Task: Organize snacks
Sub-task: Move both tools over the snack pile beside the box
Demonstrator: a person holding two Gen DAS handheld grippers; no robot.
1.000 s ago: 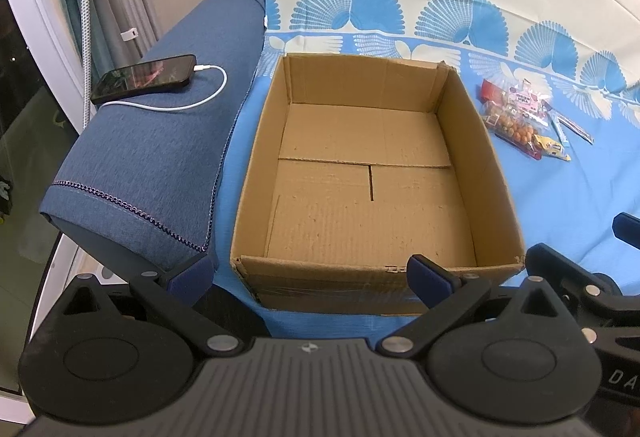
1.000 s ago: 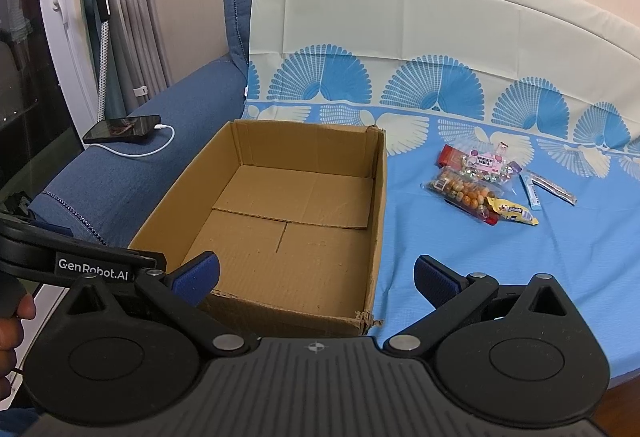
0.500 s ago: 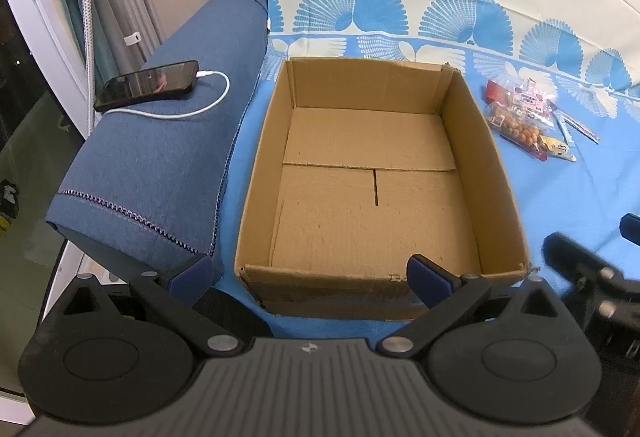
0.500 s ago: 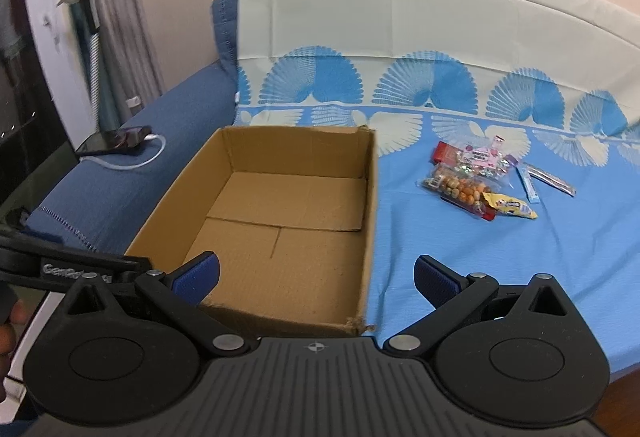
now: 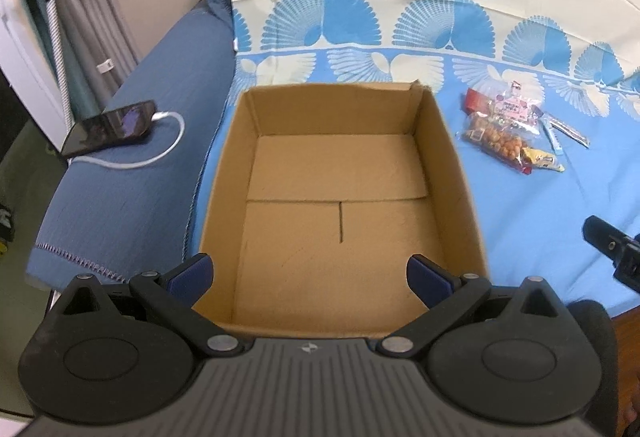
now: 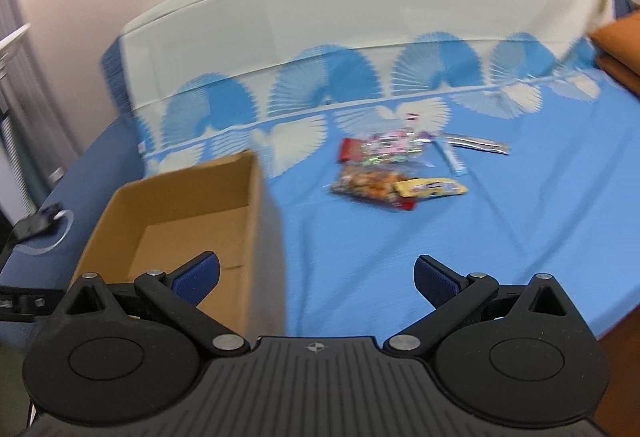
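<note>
**Reaching for the first snack, carton yet to be filled**

Lining up on the snacks is the step in hand, as I judge it: nothing has gone into the open brown cardboard box [image 5: 340, 205], whose floor shows only its folded flaps. The box sits on the blue sofa cover with its white fan pattern [image 6: 500, 237], and the snacks lie in a small heap on that cover, well apart from the box's right wall.

The heap holds a clear bag of orange coated nuts [image 5: 494, 145], a yellow wrapped bar [image 6: 432, 188] touching the bag's near end, a pink-printed clear packet [image 6: 394, 145] over a red wrapper behind it, and a thin blue stick and a silver sachet [image 6: 476, 146] just beyond.

The right gripper [image 6: 316, 277] faces the heap with its blue pads spread wide and nothing between them; its picture is smeared. The left gripper [image 5: 310, 275] hangs over the box's near edge, equally wide and empty.

Next, probably: bring the right gripper down over one packet, the yellow bar being nearest and most exposed, and close on that alone. Thin, slick wrappers may slide or drag their neighbours.

A black phone on a white cable [image 5: 116, 125] rests on the blue armrest.
</note>
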